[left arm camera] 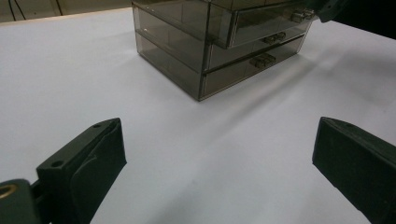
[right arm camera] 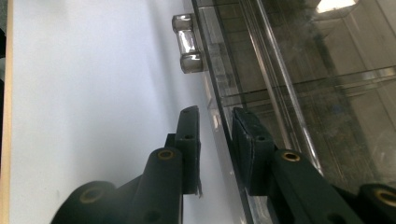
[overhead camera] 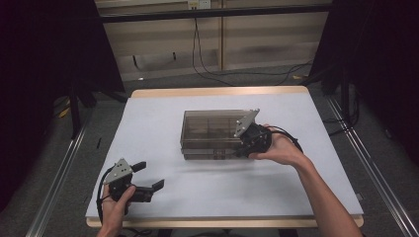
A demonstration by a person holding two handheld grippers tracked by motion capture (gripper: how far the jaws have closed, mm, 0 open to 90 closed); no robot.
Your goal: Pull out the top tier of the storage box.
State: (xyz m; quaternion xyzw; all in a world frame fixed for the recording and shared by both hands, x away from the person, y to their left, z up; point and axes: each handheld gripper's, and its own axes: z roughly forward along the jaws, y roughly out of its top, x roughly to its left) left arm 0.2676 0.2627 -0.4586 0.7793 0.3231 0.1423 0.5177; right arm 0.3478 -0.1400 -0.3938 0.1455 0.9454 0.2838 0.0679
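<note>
In the middle of the white table sits the smoky plastic drawer box, and my right tongs are up against its front at the right end, jaws nearly shut with the thin edge of a drawer front pinched between them, so I'd say they're gripping the drawer rather than the little clear handle that sits just further along. My left tongs are hanging near the front left corner of the table, well apart from the box, jaws spread wide with nothing in them. To do this pull well, I reckon I should draw straight out along the drawer's line and bring the left tongs over to steady the box so it doesn't slide. The right tongs' camera shows the pinch up close; the left one shows three stacked drawers, with the top one sticking out a bit.
</note>
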